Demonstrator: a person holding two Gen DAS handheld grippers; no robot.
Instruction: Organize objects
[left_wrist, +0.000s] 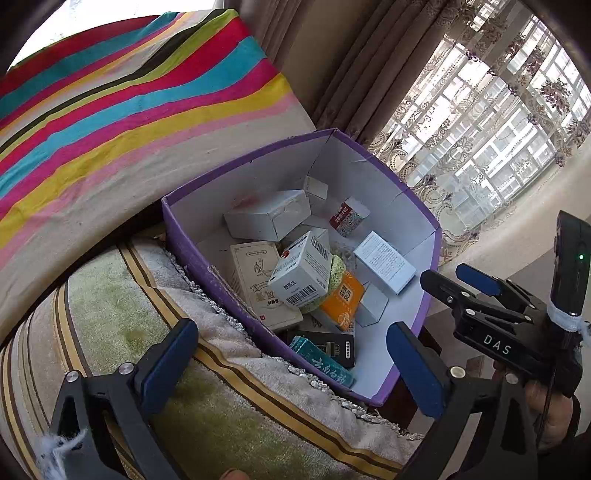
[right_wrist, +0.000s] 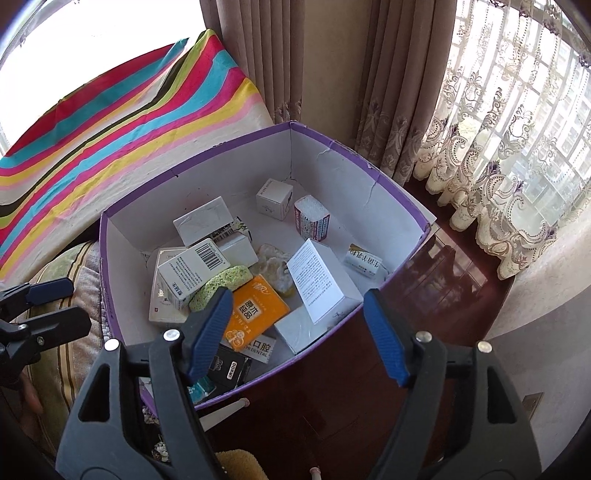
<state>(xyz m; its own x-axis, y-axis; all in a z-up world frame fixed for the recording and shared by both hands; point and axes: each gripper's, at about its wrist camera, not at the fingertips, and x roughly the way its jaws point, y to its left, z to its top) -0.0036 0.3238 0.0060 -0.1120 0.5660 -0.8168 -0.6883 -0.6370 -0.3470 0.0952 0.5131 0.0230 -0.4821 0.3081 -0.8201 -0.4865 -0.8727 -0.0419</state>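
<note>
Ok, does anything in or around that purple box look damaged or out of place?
Yes. The purple box has cracks and creases in its white far wall near the corner. Inside, the small cartons lie jumbled and tilted over each other, and a green sponge sits wedged among them beside the orange packet.

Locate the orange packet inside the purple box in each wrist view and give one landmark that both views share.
Left wrist view: the orange packet lies just right of centre, tucked under the green sponge.
Right wrist view: the orange packet lies left of centre, low in the purple box, beside the left finger of the right tool.
Shared landmark: the barcoded white carton leaning beside the sponge.
</note>
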